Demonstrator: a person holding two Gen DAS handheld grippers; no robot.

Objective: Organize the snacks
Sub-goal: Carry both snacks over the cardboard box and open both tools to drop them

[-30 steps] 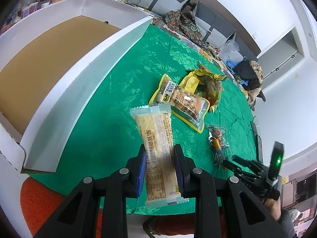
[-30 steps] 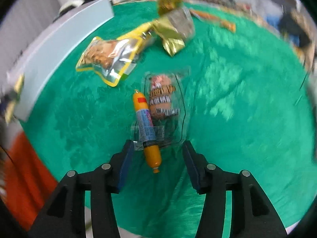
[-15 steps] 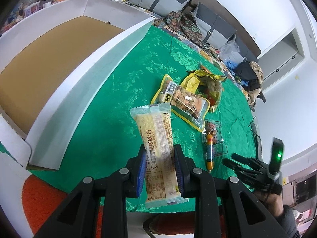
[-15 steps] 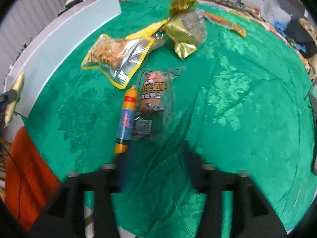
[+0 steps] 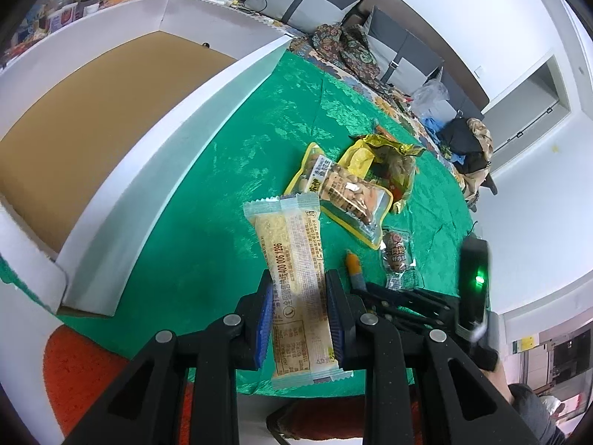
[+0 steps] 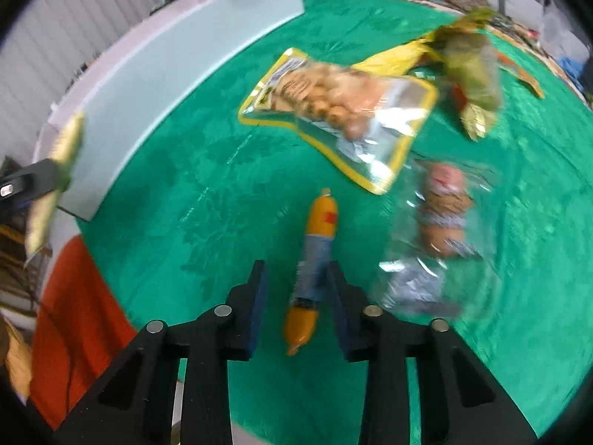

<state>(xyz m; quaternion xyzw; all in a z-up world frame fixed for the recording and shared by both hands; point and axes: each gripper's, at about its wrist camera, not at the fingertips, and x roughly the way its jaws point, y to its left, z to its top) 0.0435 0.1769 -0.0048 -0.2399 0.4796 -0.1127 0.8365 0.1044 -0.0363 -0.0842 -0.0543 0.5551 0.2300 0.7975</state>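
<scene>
Left tool (image 5: 299, 313), at 6 o'clock in its own view: jaws clenched on a long cake bar in a clear wrapper (image 5: 294, 272), held above the worktop (image 5: 207, 222) with its green cloth. White cardboard box (image 5: 122, 170), open, brown floor bare, from 9 to 11 o'clock. Right tool (image 6: 296, 298): jaws have just been closing, with a yellow-and-blue sausage stick (image 6: 314, 259) between them; the right pad meets the stick, while a gap remains at the left pad. Peanut pouch with yellow border (image 6: 344, 118) at 12 o'clock of the stick; gold foil packet (image 6: 470, 70) at 1 o'clock; small clear pack of braised snack (image 6: 441, 230), blurred, just beside the stick at 3 o'clock.
</scene>
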